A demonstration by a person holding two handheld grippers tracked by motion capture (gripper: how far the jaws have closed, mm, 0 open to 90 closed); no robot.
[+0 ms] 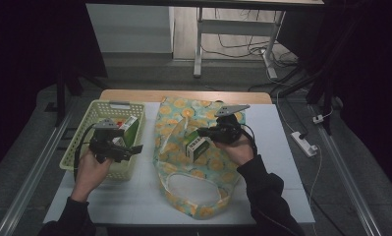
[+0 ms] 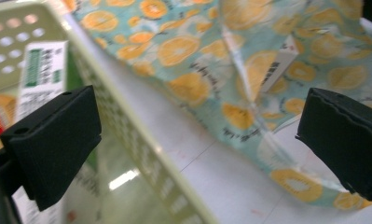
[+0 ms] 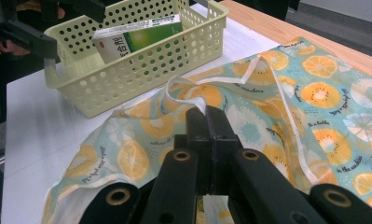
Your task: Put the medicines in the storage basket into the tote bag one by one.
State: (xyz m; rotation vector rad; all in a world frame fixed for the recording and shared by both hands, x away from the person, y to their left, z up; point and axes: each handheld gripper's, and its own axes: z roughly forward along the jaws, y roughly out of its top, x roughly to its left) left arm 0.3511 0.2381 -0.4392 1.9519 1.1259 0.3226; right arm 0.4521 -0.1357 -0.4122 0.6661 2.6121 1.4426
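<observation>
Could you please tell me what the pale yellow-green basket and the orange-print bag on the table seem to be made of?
The pale yellow-green perforated basket looks like moulded plastic: stiff walls, even rows of round holes, a slight sheen. The turquoise bag with orange-slice print looks like matte woven cloth: it lies limp and creased, with stitched white piping; a coated fabric cannot be ruled out.

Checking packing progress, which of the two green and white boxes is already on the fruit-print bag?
The box beside the right claw, lying on the bag. The other box sits in the yellow basket.
</observation>
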